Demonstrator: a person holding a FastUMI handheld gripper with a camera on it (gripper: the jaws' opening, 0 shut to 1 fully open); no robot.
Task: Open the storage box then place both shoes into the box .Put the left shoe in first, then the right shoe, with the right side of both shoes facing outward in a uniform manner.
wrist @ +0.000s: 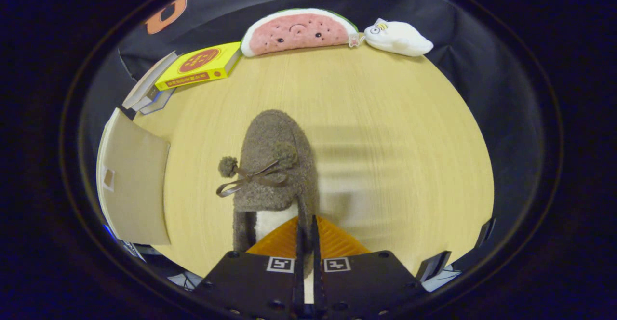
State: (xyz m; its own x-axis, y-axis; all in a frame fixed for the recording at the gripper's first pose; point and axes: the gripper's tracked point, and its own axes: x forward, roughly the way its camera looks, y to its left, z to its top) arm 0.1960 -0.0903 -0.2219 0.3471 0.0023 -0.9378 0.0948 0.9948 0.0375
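A fuzzy grey-brown shoe (274, 166) with a ribbon bow and pom-poms hangs just ahead of my fingers, toe pointing away, above the wooden table (385, 117). My gripper (307, 235) is shut on the right side wall of the shoe's collar, near the heel, with the white lining showing to the left of the fingers. The beige storage box (132, 185) stands off to the left of the shoe, its flat panel facing me; whether it is open I cannot tell.
At the table's far edge lie a watermelon plush (299, 31) and a white plush (397, 38). A yellow book (200, 64) rests on other books at the far left corner, beyond the box.
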